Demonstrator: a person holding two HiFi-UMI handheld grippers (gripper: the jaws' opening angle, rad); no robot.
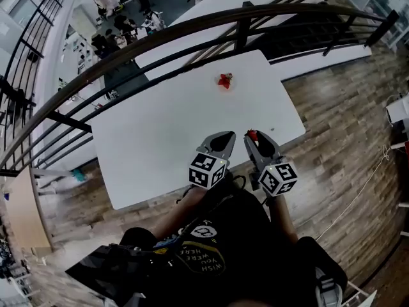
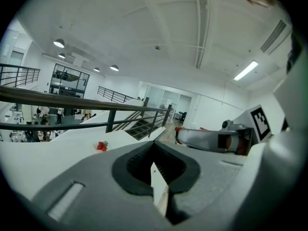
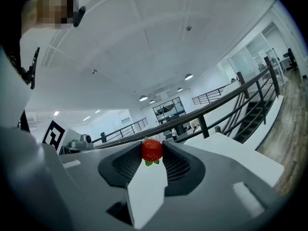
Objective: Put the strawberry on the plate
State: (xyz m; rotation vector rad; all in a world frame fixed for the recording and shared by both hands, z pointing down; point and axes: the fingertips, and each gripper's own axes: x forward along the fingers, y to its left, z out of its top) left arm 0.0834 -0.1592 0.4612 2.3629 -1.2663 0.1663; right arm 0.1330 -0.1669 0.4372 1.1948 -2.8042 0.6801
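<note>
A red strawberry (image 3: 152,150) with green leaves is pinched at the tips of my right gripper (image 3: 152,154), which is shut on it. In the head view that gripper (image 1: 252,135) hovers over the near edge of the white table (image 1: 160,139), the strawberry (image 1: 252,134) showing red at its tip. My left gripper (image 1: 225,135) is just to its left, shut with nothing between its jaws (image 2: 154,143). A small red object (image 1: 224,80) with a grey bit lies on the far part of the table, also visible in the left gripper view (image 2: 101,146). No plate is in view.
A dark metal railing (image 1: 192,27) curves behind the table, with a lower floor and people beyond it. Wooden floor (image 1: 345,146) lies to the right. The table's near edge (image 1: 192,187) is close to the person's body.
</note>
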